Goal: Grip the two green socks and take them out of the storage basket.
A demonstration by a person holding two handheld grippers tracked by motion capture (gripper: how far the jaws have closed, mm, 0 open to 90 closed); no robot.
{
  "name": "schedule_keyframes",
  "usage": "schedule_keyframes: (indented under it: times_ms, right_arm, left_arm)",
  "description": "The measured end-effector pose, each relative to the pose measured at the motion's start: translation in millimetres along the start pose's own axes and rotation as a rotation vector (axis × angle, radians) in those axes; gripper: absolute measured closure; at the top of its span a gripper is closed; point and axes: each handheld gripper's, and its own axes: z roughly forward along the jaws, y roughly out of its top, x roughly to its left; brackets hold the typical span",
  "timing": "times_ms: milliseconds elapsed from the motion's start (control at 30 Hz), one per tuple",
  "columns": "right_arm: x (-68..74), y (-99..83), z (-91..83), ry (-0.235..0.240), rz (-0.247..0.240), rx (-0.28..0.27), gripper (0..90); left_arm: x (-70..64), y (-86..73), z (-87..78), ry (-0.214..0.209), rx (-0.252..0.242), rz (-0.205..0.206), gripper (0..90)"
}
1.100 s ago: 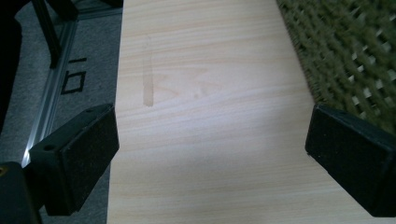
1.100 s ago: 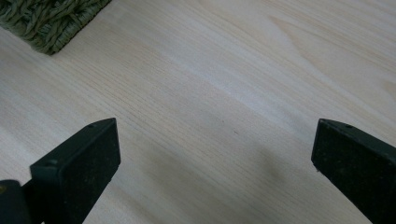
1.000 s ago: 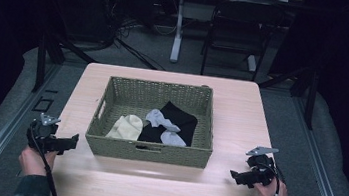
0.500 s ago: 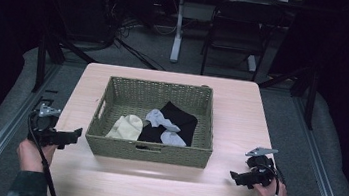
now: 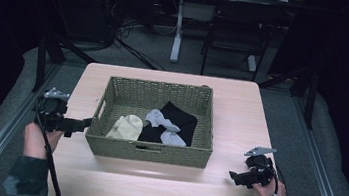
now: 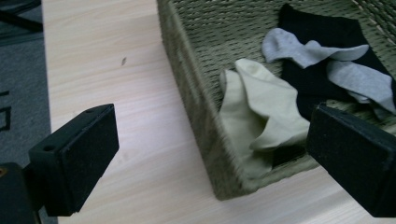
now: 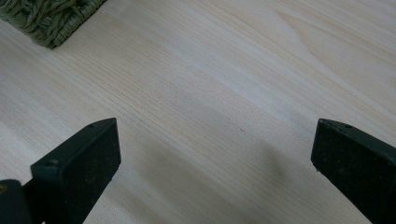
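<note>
A woven olive basket [image 5: 148,150] [image 6: 196,116] stands mid-table and holds a cream sock [image 5: 126,126] [image 6: 261,107], grey socks [image 5: 162,121] [image 6: 322,58] and a black cloth [image 5: 182,119] [image 6: 322,28]. My left gripper [image 5: 83,123] [image 6: 215,161] hovers open at the basket's left front corner, its jaws spanning the corner and the cream sock. My right gripper [image 5: 234,178] [image 7: 215,163] rests open low over bare table at the front right, nothing between its jaws. A corner of the basket [image 7: 44,18] shows in the right gripper view.
The light wooden table [image 5: 152,181] has free room in front of and beside the basket. Grey carpet and metal rails flank the table. A chair [image 5: 230,34] and desk legs stand behind it in the dark.
My left gripper has risen and moved forward and right, up to the basket's left front corner. The right gripper has stayed put.
</note>
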Motion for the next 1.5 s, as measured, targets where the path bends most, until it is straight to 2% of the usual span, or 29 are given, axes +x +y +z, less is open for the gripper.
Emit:
schedule_keyframes:
  times_ms: [100, 167, 233, 267, 400, 467, 533, 567, 633, 800, 933, 967, 1100, 1300, 1500]
  right_arm:
    - [-0.5, -0.6, 0.2, 0.005, 0.012, -0.002, 0.7]
    - [-0.5, -0.3, 0.0, 0.003, 0.009, -0.004, 0.7]
    - [0.8, 0.7, -0.1, 0.0, 0.005, -0.004, 0.8]
    - [1.2, 1.0, 0.4, 0.003, 0.003, -0.007, 0.8]
    - [0.9, 0.2, 0.8, 0.006, 0.0, 0.004, 1.1]
    - [0.0, -0.7, -0.2, 0.004, 0.004, 0.0, 1.1]
    - [0.1, -1.2, -1.2, 0.002, 0.007, -0.004, 1.1]
    - [0.1, -1.2, -1.2, 0.002, 0.007, -0.004, 1.1]
    - [0.7, -1.7, -1.1, 0.004, 0.008, -0.003, 1.1]
    - [0.3, -1.4, -0.7, 0.001, 0.004, 0.002, 1.2]
    - [0.3, -1.5, -1.0, -0.002, 0.004, 0.001, 1.2]
    - [0.2, -1.5, -0.9, -0.002, 0.004, 0.001, 1.2]
    - [0.3, -1.5, -1.2, 0.007, 0.006, -0.002, 1.2]
    - [0.6, -1.6, -1.4, 0.0, 0.004, -0.004, 1.2]
    - [0.4, -1.6, -1.5, 0.0, 0.0, 0.0, 1.2]
  left_arm:
    - [-7.9, 12.4, 4.9, -0.018, 0.021, 0.037, 4.3]
    - [-14.3, 22.2, 10.8, -0.046, 0.044, 0.057, 5.4]
    - [-17.1, 26.5, 13.1, -0.061, 0.054, 0.06, 6.7]
    - [-22.1, 34.7, 18.8, -0.073, 0.079, 0.074, 6.8]
    - [-29.7, 47.4, 35.1, -0.11, 0.144, 0.093, 8.8]
    - [-31.4, 51.2, 42.6, -0.124, 0.163, 0.096, 13.5]
    - [-34.0, 55.0, 54.8, -0.139, 0.208, 0.102, 16.0]
    - [-34.0, 55.0, 54.8, -0.139, 0.208, 0.102, 17.4]
    - [-38.1, 58.1, 67.6, -0.157, 0.26, 0.115, 21.1]
    - [-41.5, 61.5, 88.1, -0.19, 0.33, 0.116, 26.4]
    - [-42.9, 64.9, 102.1, -0.183, 0.379, 0.115, 29.2]
    - [-42.8, 65.5, 104.2, -0.181, 0.38, 0.125, 30.2]
    - [-44.1, 65.7, 115.8, -0.17, 0.413, 0.11, 35.0]
    - [-47.1, 64.9, 131.8, -0.166, 0.435, 0.096, 43.9]
    - [-50.0, 65.7, 147.3, -0.15, 0.462, 0.098, 45.7]
